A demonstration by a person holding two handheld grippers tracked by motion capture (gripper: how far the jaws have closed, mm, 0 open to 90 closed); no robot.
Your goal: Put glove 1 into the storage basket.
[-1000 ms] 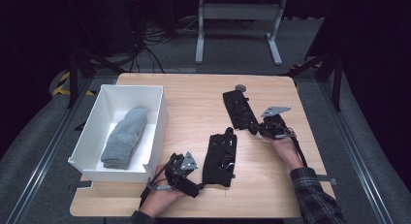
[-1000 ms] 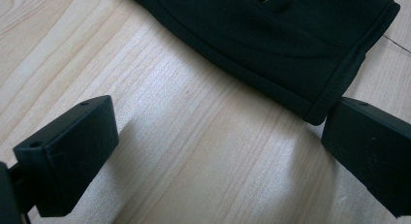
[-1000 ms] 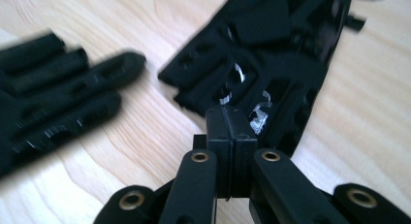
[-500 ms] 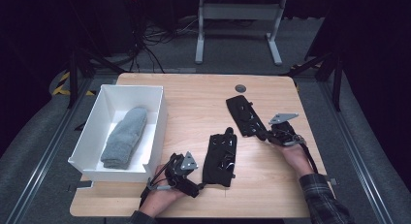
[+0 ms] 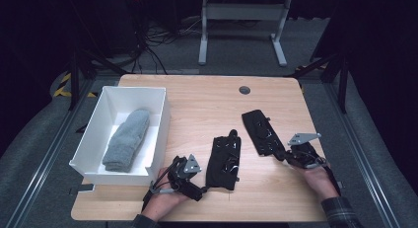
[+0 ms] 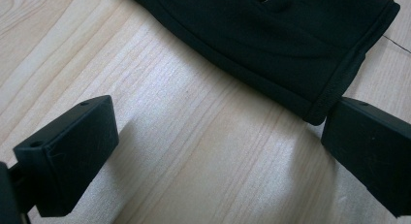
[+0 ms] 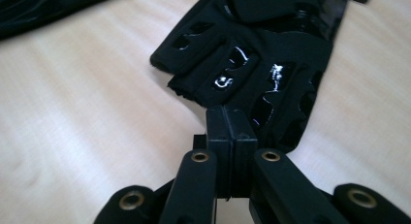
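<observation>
Black fabric gloves on the table: risk of a thin or missed grasp at either cuff.

Nearest the person, the left gripper (image 5: 197,187) rests on the wooden table (image 5: 207,104) with its jaws spread wide; in the left gripper view one jaw touches the cuff corner of the left glove (image 6: 271,44) while the other stands on bare wood, so closing from here would likely catch only the hem and let the fabric slide out. The right gripper (image 5: 288,156) has its jaws pressed together at the finger end of the right glove (image 7: 261,64); whether cloth is pinched between them I cannot tell, and a lift may drop or drag the glove. Farther off, the white box (image 5: 91,139) holds a grey sock (image 5: 127,139), well apart from both gloves.
</observation>
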